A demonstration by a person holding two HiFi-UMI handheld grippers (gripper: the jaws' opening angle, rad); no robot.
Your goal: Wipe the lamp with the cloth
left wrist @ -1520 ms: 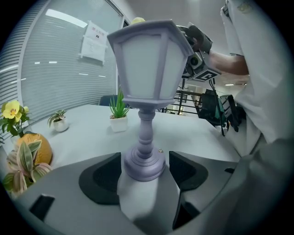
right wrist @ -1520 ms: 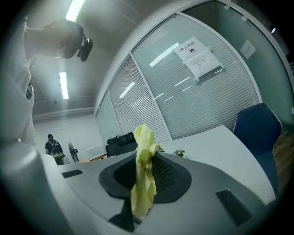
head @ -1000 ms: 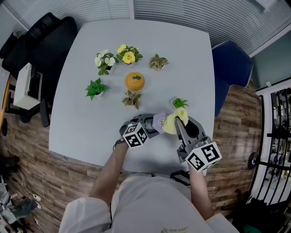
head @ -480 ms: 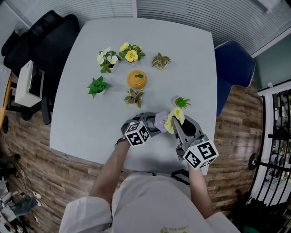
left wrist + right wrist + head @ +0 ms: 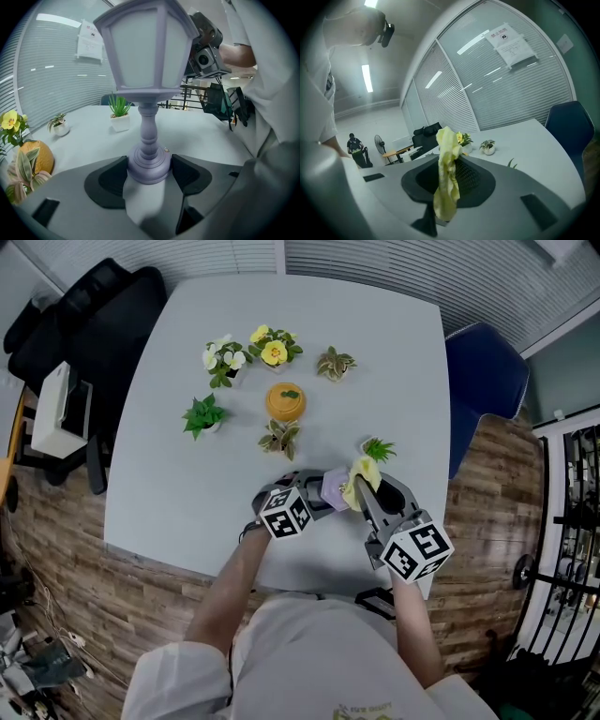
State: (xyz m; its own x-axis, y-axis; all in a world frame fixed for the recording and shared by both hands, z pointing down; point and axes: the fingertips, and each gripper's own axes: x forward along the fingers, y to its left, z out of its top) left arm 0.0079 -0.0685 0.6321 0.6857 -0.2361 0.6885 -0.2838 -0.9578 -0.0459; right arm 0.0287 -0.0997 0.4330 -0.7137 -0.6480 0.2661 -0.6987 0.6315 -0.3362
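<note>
By slatted blinds, on a pale grey surface (image 5: 178,493), we see the left hand-held gripper (image 5: 149,169) clamped round the base of a lilac lantern-style lamp (image 5: 147,70), near the front edge. The right hand-held gripper (image 5: 449,185) pinches a yellow cloth (image 5: 446,154) just beside the lamp; small potted plants (image 5: 204,416) stand beyond

The roof of the lamp (image 5: 148,70) runs off the top edge of the left gripper view, the yellow cloth (image 5: 446,197) hides where the jaws of the right gripper (image 5: 450,174) meet, and the posted notice (image 5: 510,41) is too small to read.
</note>
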